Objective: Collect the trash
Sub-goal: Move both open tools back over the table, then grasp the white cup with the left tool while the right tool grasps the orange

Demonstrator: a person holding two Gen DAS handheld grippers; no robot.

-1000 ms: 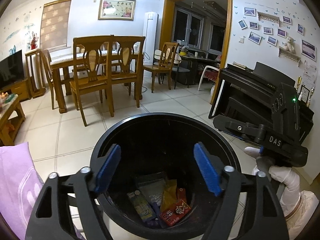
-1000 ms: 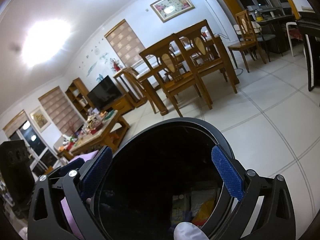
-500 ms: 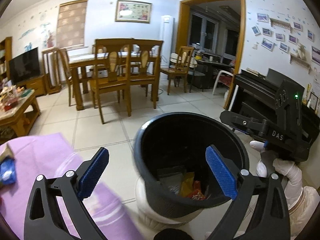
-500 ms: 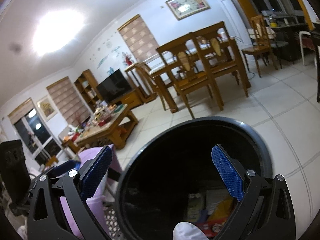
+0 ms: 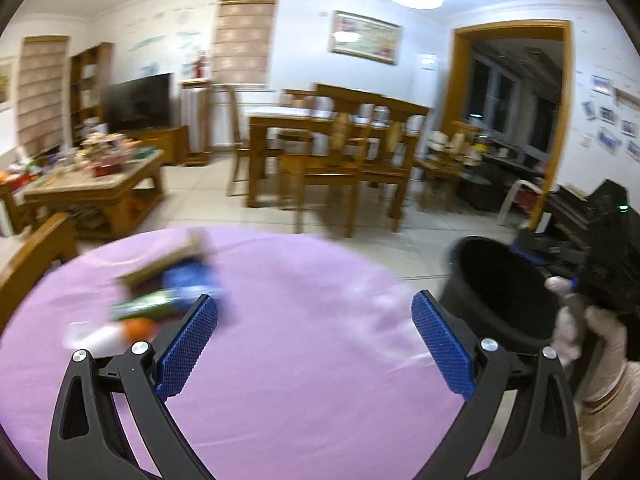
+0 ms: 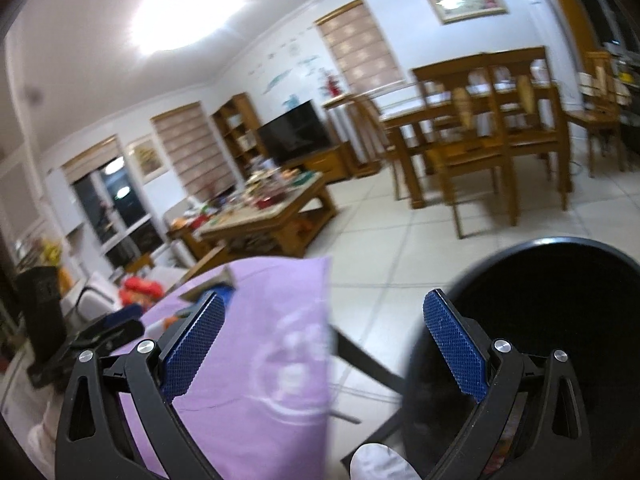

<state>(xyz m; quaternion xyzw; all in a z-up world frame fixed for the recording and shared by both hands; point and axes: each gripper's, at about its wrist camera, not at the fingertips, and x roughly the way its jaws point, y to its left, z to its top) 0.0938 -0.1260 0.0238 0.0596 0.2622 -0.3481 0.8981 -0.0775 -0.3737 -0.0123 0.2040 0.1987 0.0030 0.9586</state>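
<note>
Left tool [image 5: 314, 334] spread, empty; wrapper pile [image 5: 160, 300] lies far-left on purple worktop [image 5: 320, 380], blurred, probably long axis left-right. Right tool [image 6: 324, 342] spread beside black bin [image 6: 560, 320].

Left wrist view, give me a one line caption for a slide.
Open left gripper over a purple-clothed table, blurred trash pile ahead-left, black bin at right.

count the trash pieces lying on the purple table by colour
blue crumpled wrapper: 1
green long packet: 1
tan flat packet: 1
white and orange piece: 1
total: 4, as far as the motion blur lets me tell
</note>
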